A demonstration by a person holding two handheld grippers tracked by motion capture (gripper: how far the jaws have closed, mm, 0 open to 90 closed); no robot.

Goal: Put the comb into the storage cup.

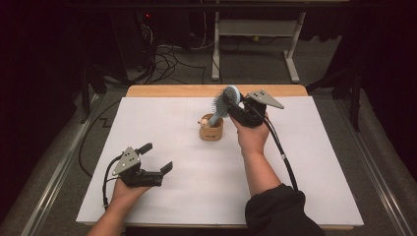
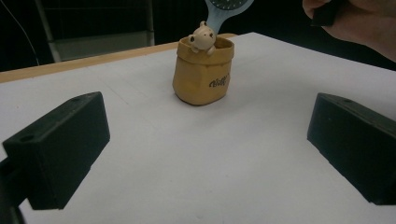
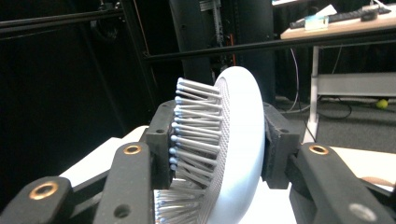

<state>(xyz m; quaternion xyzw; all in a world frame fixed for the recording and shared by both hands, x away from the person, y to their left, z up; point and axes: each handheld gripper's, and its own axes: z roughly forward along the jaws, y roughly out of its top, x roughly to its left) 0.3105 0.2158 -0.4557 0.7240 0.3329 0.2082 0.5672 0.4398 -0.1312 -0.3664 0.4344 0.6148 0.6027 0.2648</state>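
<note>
dark room, grey floor [image 1: 344,113], white desk frame [image 1: 255,29].

White table legs [image 1: 255,44], tangled cables [image 1: 162,59] on floor behind; perhaps yellow-green ball [image 3: 382,103].

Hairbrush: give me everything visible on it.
The hairbrush is light blue with an oval head, a dotted cushion and thin grey bristles with small ball tips; it looks like plastic. The right gripper is shut on its head, one jaw against the bristles, the other against the smooth back. It hangs tilted, head up, its handle pointing down into the tan pouch beside a small figure. Whether the handle touches the pouch cannot be told.
</note>
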